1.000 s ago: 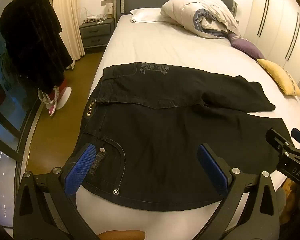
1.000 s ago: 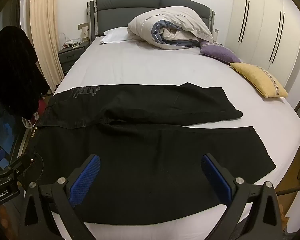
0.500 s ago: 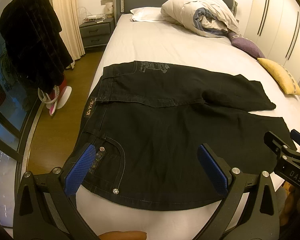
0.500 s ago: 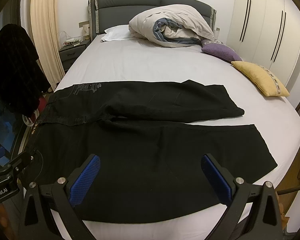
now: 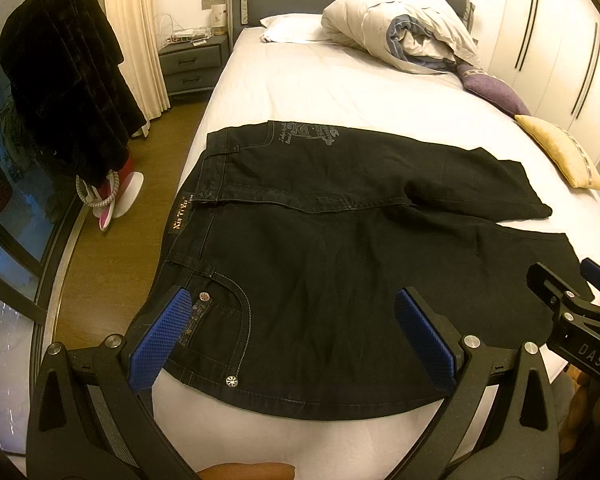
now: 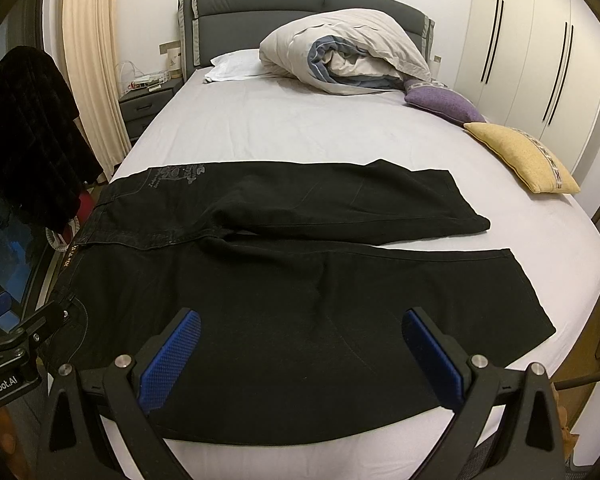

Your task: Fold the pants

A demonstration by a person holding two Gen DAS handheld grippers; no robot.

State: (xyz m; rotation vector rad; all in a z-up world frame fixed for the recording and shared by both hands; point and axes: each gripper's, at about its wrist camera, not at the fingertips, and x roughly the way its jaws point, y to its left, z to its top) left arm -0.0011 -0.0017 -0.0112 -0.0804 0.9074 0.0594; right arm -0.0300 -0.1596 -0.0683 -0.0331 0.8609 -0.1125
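I am holding both grippers above the near edge of the black pants, which are lying flat across the foot of the bed, waistband to my left and legs splayed apart toward the right. The left gripper is hovering with fingers wide apart and gripping nothing, and the right gripper likewise. I am judging the risk as pinching bedsheet along with denim, or grabbing one layer so the fold drags crooked.
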